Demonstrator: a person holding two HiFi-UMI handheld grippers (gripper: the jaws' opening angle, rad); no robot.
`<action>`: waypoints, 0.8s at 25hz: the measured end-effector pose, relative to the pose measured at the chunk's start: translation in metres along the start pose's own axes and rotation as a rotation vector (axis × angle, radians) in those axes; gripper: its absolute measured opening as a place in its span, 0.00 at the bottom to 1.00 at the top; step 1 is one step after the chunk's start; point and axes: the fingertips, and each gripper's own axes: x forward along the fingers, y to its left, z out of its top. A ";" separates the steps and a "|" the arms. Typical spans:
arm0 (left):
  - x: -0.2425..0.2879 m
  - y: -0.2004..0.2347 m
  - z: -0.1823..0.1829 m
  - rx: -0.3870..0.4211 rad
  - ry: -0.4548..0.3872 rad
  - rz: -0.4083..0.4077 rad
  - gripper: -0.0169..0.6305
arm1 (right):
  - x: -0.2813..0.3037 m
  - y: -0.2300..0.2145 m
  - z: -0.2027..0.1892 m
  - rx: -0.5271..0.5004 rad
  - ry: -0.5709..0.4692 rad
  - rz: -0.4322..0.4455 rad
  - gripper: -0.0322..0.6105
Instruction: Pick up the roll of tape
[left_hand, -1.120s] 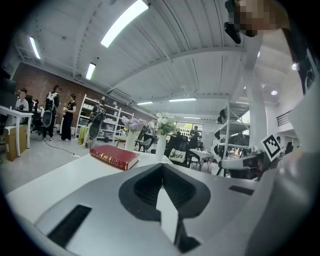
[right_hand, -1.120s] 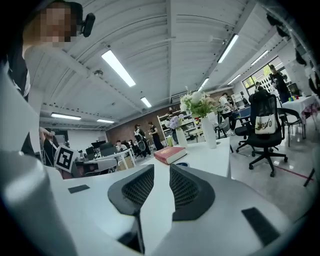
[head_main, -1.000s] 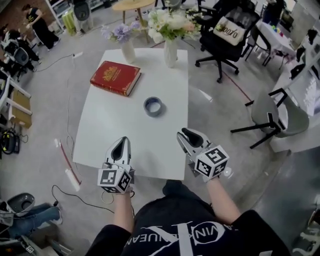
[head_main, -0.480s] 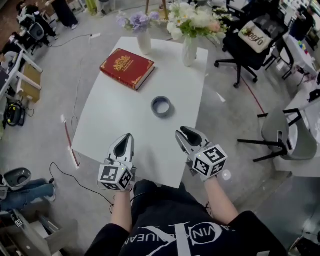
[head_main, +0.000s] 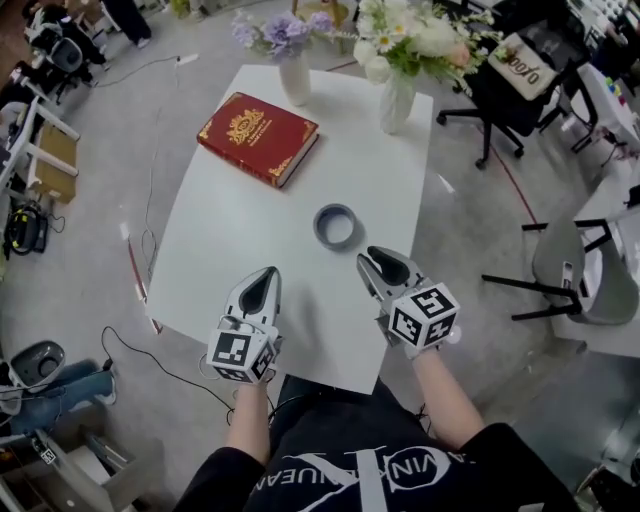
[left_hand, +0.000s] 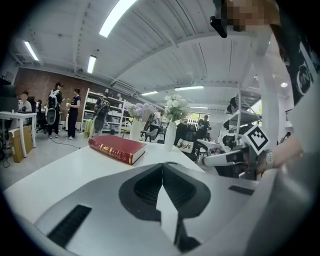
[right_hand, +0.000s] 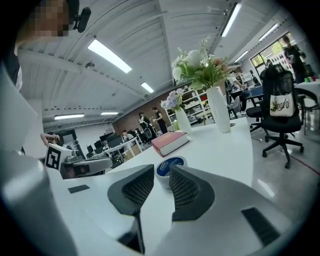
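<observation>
The person wears a black short-sleeved T-shirt (head_main: 372, 468) with large white lettering across the front, and a small black device (right_hand: 83, 18) sits at the head. The left gripper (head_main: 268, 274) and the right gripper (head_main: 372, 258) share one build: a smooth white-grey shell that tapers to a rounded point at its far end, with black insets along it. Their pads (right_hand: 136, 189) are black with a fine grid texture. At each gripper's near end sits a white cube (head_main: 424, 316) bearing black square markers on its faces.
</observation>
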 end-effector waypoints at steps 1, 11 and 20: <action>0.006 0.004 0.000 -0.002 0.008 -0.013 0.03 | 0.006 -0.004 0.002 0.005 0.010 -0.019 0.19; 0.051 0.029 0.001 -0.024 0.035 -0.106 0.03 | 0.063 -0.047 0.002 0.087 0.143 -0.167 0.25; 0.053 0.032 -0.003 -0.064 0.029 -0.141 0.03 | 0.096 -0.064 -0.015 0.066 0.332 -0.255 0.29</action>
